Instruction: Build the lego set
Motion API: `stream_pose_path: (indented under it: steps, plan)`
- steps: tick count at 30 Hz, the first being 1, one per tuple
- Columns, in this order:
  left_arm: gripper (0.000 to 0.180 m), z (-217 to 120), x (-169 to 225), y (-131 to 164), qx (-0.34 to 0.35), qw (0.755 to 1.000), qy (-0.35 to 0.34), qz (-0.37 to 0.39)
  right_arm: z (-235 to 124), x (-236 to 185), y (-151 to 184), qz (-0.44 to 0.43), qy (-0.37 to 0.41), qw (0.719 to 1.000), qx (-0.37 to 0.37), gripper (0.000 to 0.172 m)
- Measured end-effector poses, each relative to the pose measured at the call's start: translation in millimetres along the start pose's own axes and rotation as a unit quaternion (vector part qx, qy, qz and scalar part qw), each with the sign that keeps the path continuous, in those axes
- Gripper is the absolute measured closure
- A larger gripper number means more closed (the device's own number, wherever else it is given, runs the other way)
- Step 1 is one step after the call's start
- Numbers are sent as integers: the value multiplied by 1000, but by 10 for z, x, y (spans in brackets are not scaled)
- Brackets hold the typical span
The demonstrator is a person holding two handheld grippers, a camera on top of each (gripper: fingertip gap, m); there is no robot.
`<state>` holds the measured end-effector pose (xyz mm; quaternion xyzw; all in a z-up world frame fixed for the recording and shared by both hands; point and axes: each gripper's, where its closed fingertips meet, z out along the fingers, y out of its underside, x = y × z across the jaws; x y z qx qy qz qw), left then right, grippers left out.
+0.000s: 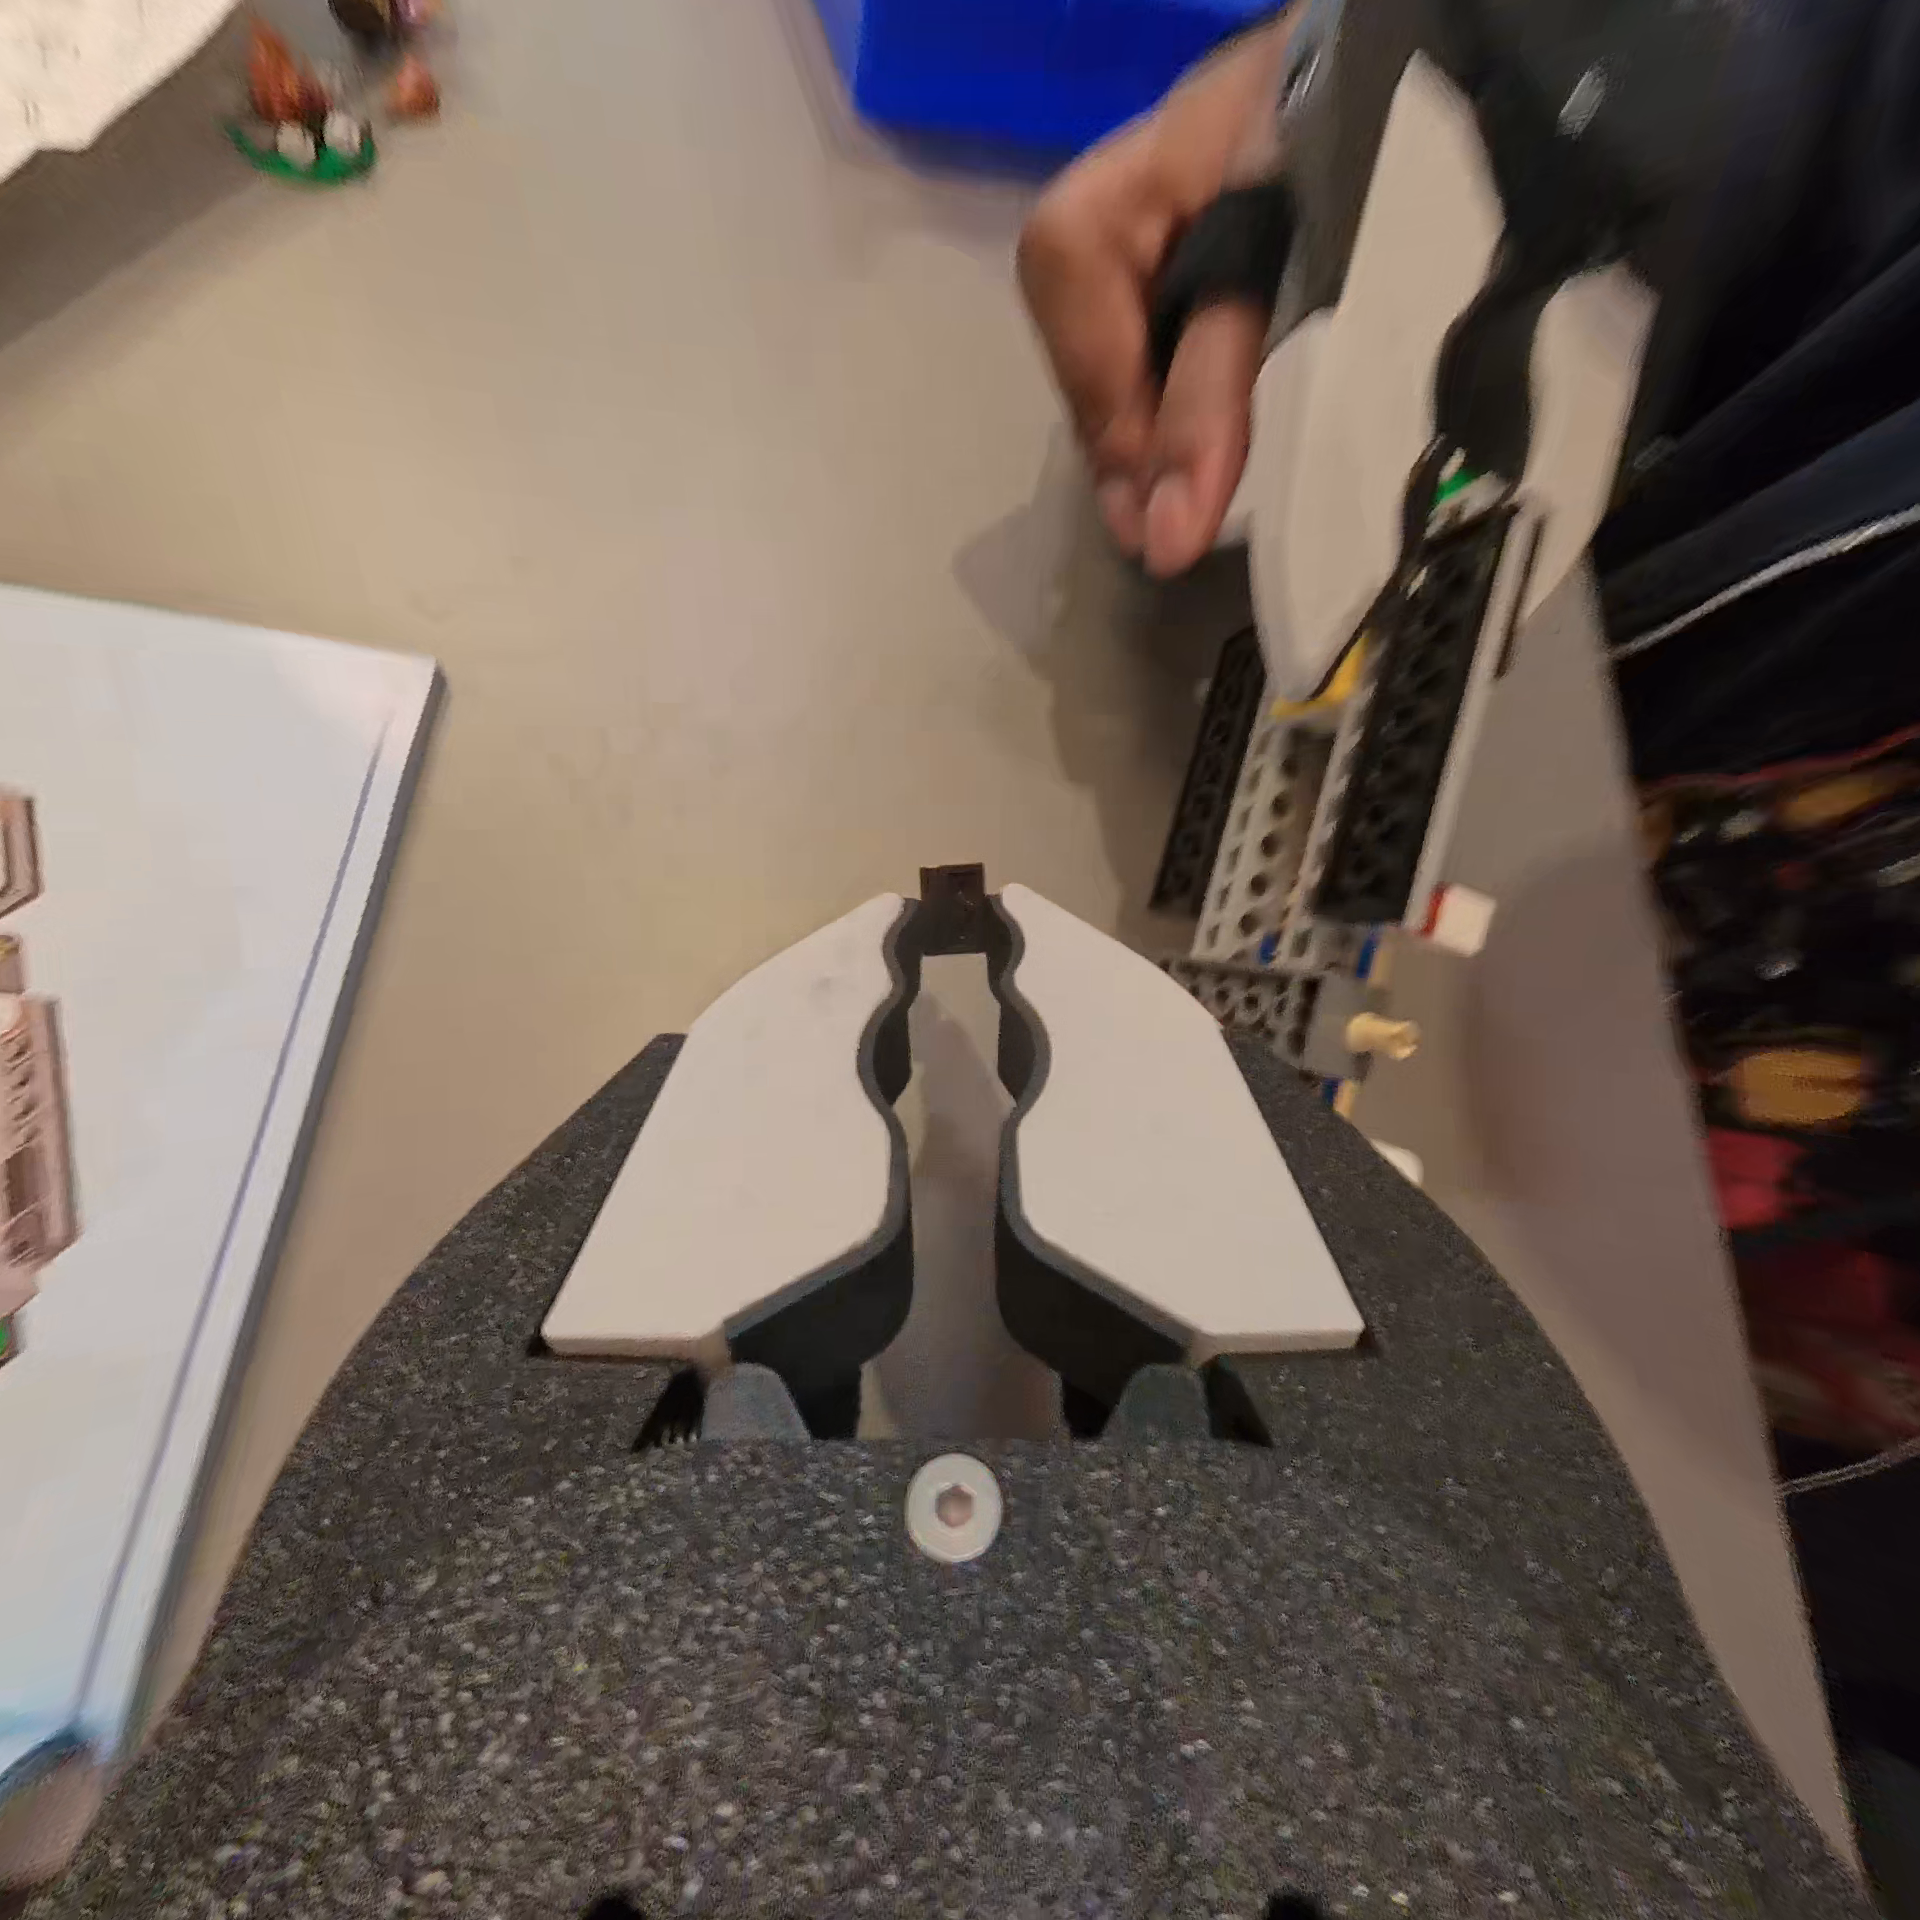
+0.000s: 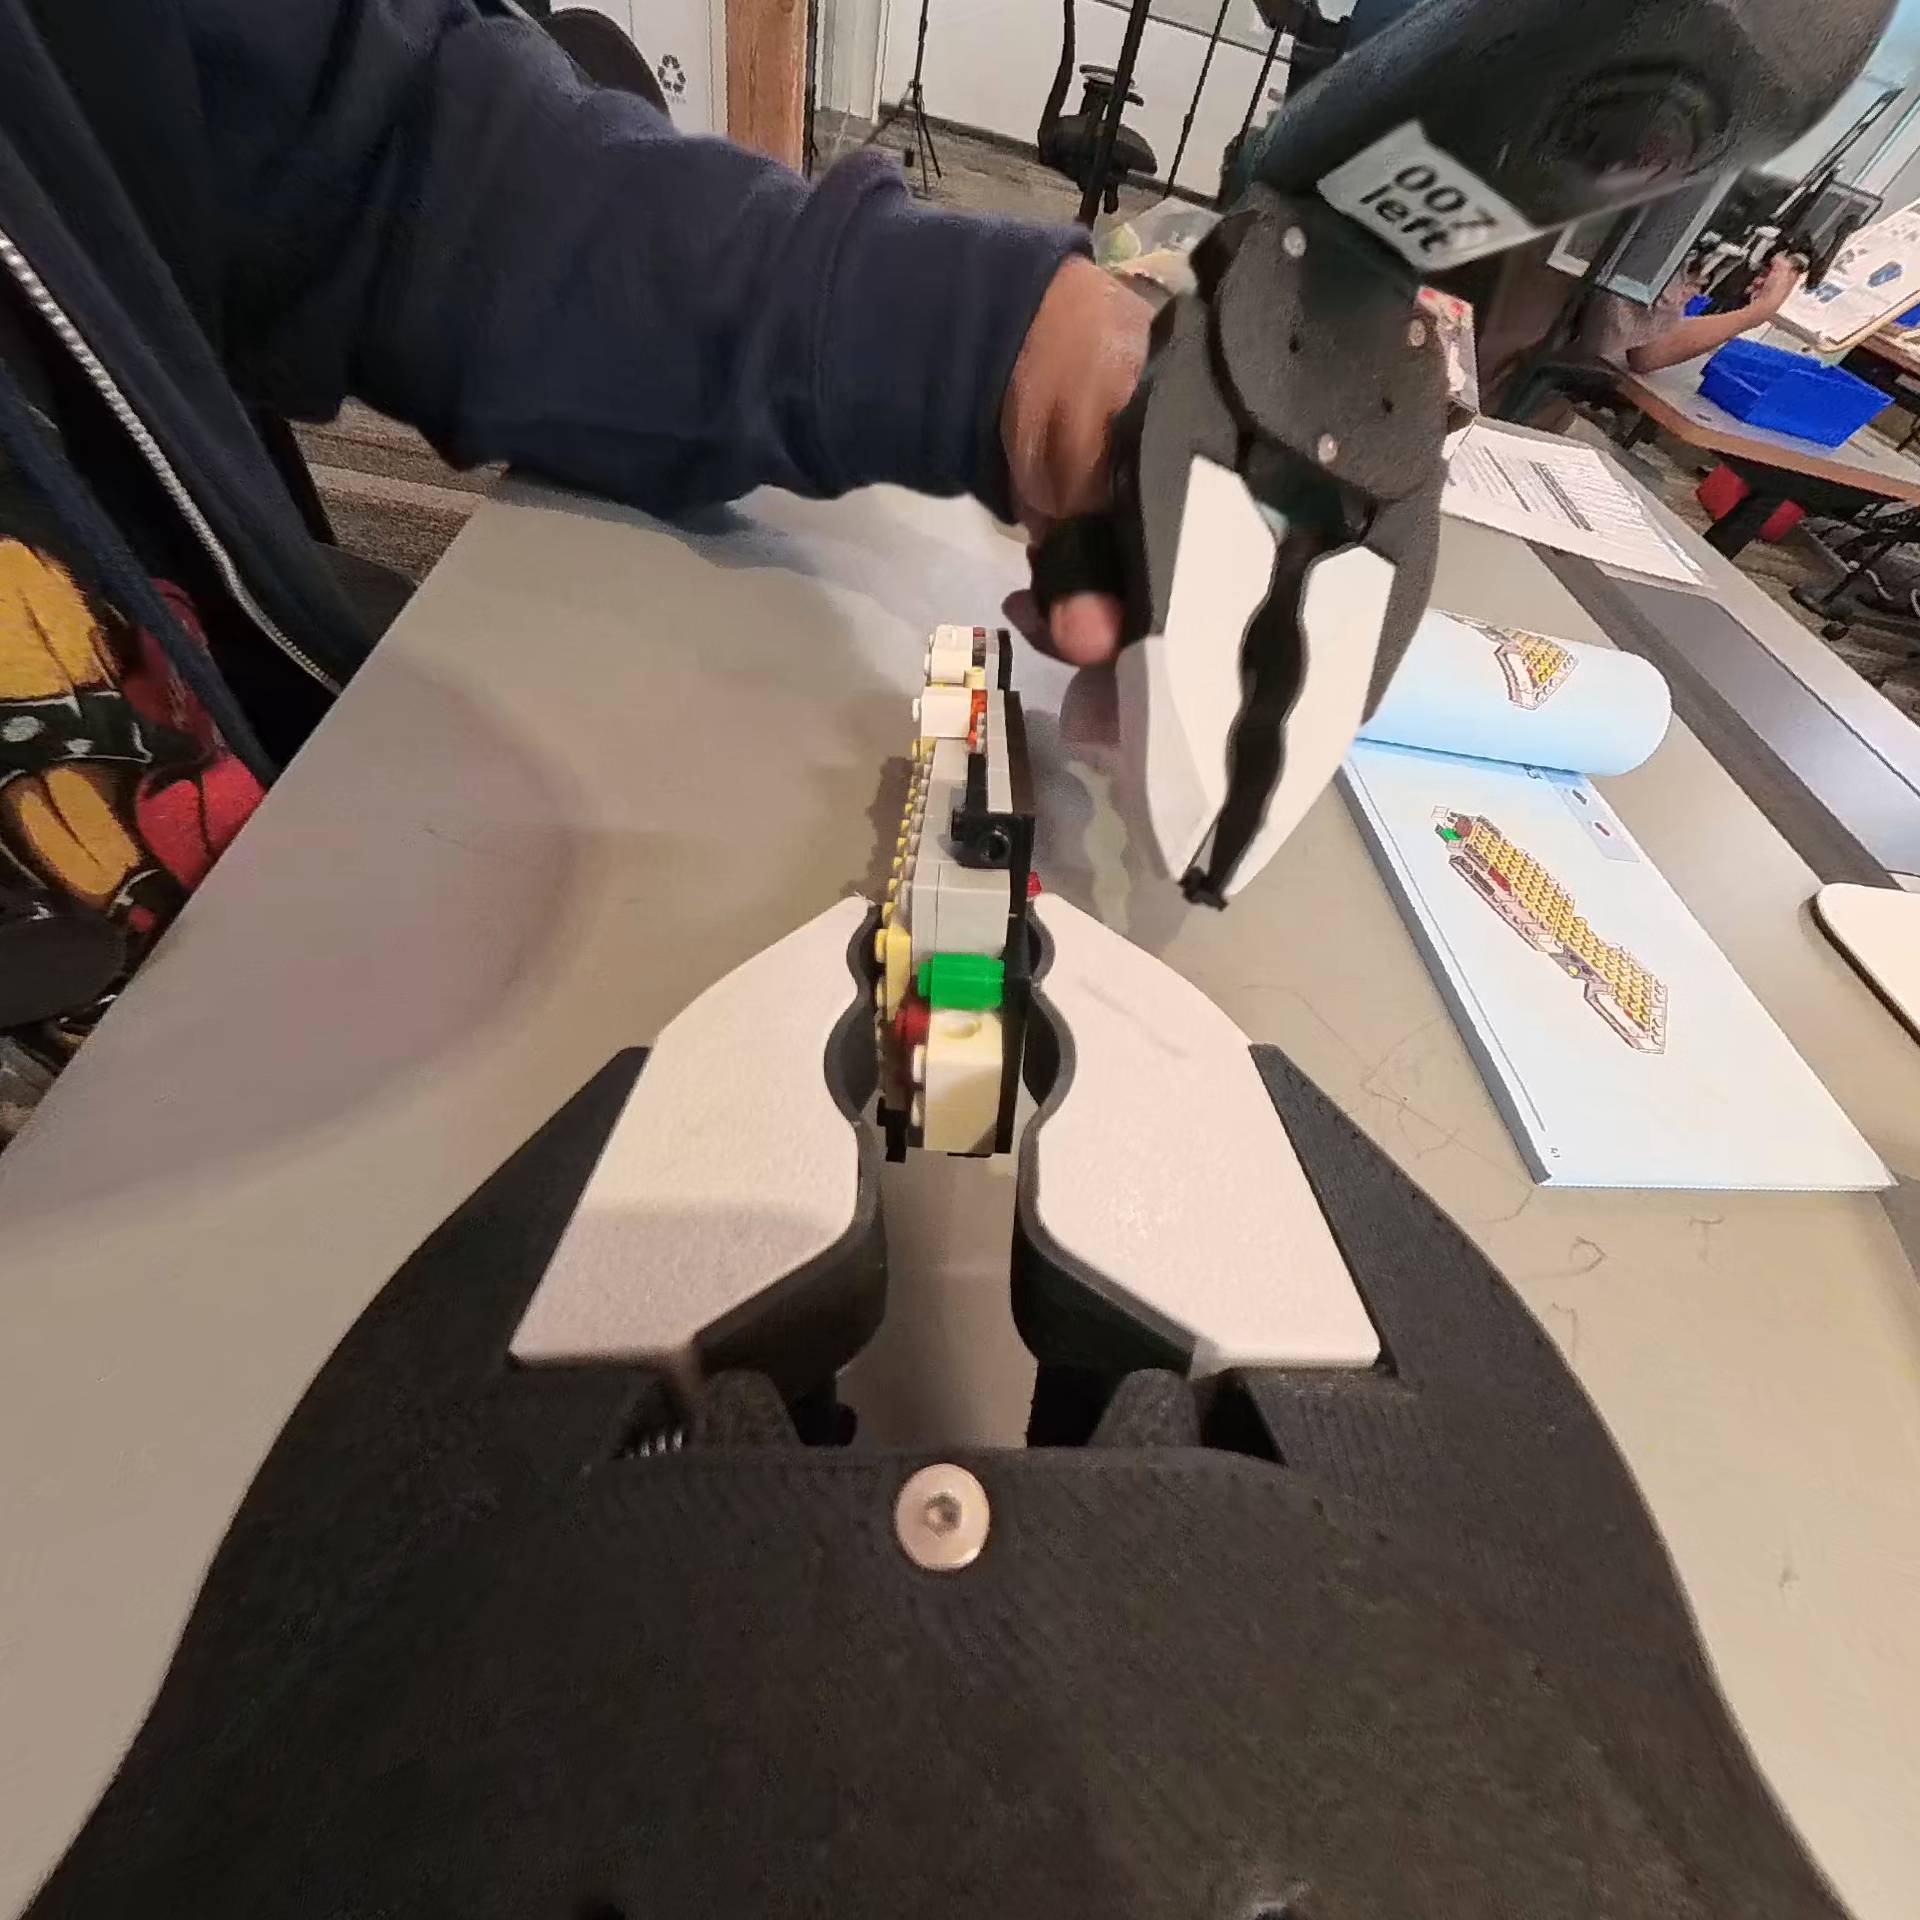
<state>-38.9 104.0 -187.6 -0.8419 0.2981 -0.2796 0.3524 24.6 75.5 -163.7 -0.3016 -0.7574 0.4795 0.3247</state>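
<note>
Pinched between the tips of the left gripper (image 1: 954,912) is a small, dark brown square plastic brick (image 1: 954,906), pressed on both sides by the white fingers (image 1: 790,1091) and held above the bare grey tabletop (image 1: 644,520). The right gripper (image 2: 948,1023) is clamped on one end of a long, narrow toy-brick assembly of grey, black, yellow and white pieces (image 2: 961,862), which is carried on edge, its far end pointing away over the table. A pale blue open instruction booklet (image 2: 1621,997) is seen lying to the right of the assembly, and a blue plastic bin (image 1: 1029,73) at the table's far side.
</note>
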Motion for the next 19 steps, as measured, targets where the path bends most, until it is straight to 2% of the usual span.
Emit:
stream_pose_path:
  steps: [3, 6, 9, 13, 19]
  plan:
    - [168, 0, -40, -90, 54, 997, 24, -52, -9, -12, -4, -2, -1, 1000, 0, 148]
    - [153, 19, -217, -42, 65, 993, -6, -99, -17, -20, -2, -3, -1, 1000, -2, 148]
    - [151, -30, -286, -29, 74, 991, -20, -109, -24, -27, -3, -4, -1, 1000, -3, 148]
    - [151, -66, -369, 72, 42, 993, -60, -88, -26, -43, 0, -6, -4, 1000, -5, 148]
    - [151, 59, -389, 214, -31, 995, -87, -40, -37, -49, -5, -4, -5, 1000, -6, 148]
